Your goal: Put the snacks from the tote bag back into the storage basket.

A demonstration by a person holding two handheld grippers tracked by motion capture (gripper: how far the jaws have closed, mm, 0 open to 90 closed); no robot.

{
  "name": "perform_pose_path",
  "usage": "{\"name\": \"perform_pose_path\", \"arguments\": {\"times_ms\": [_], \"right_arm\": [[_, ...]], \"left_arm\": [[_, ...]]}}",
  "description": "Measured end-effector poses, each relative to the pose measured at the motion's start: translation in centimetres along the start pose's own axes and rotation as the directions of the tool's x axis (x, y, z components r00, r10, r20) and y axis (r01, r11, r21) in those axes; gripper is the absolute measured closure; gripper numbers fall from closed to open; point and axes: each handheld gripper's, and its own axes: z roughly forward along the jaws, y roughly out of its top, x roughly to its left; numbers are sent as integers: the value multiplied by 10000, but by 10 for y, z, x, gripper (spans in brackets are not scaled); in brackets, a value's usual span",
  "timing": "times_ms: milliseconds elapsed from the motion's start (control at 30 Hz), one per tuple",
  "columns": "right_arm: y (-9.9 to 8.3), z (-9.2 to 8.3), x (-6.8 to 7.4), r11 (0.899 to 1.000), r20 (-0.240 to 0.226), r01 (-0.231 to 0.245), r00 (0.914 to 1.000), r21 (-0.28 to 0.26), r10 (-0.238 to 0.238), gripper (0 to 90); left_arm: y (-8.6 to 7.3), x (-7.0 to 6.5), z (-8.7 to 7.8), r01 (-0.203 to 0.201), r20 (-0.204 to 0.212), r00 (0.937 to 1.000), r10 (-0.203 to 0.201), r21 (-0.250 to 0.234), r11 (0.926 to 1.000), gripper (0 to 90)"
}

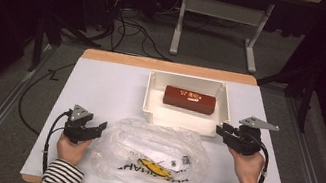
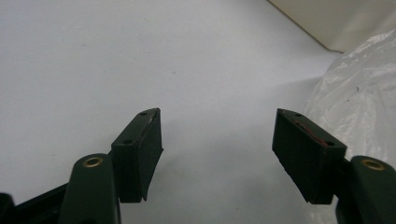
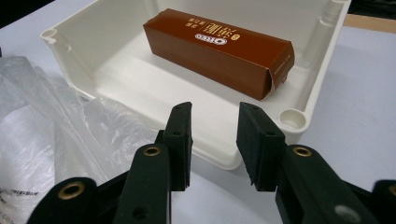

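Left gripper (image 1: 103,125): jaws wide apart, empty, beside the crumpled plastic bag (image 1: 152,153), whose contents are hard to make out, possibly printed packaging. Right gripper (image 3: 214,140): jaws parted, nothing between them, near the white tray (image 1: 151,100). Brown box (image 1: 189,100) lies inside the tray.

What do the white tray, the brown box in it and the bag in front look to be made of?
White tray: probably rigid moulded plastic, smooth with a slight sheen and round corner posts. Brown box: likely printed cardboard, with sharp folds and an end flap. Bag: thin clear plastic film, crinkled and glossy.
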Motion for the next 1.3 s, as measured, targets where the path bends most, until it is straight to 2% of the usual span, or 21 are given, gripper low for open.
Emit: {"name": "perform_pose_path", "arguments": {"times_ms": [333,533,700,867,1300], "right_arm": [[-10,-8,-5,9997,128,-245,9996,-98,247,657],[-16,-10,-8,9997,229,-224,9995,-126,227,659],[-23,-12,-10,9988,264,-438,9987,-206,443,659],[-28,-12,-13,9988,328,-427,9985,-247,435,659],[-43,-10,-21,9963,558,-817,9950,-260,830,658]], "left_arm": [[0,0,0,9,16,10000,-9,-13,10000,333],[0,0,0,2,-2,10000,-2,-21,10000,334],[0,0,0,14,8,10000,-14,-47,10000,333],[0,0,0,17,-5,10000,-18,-75,10000,333],[0,0,0,33,-9,10000,-33,-91,10000,333]]}}
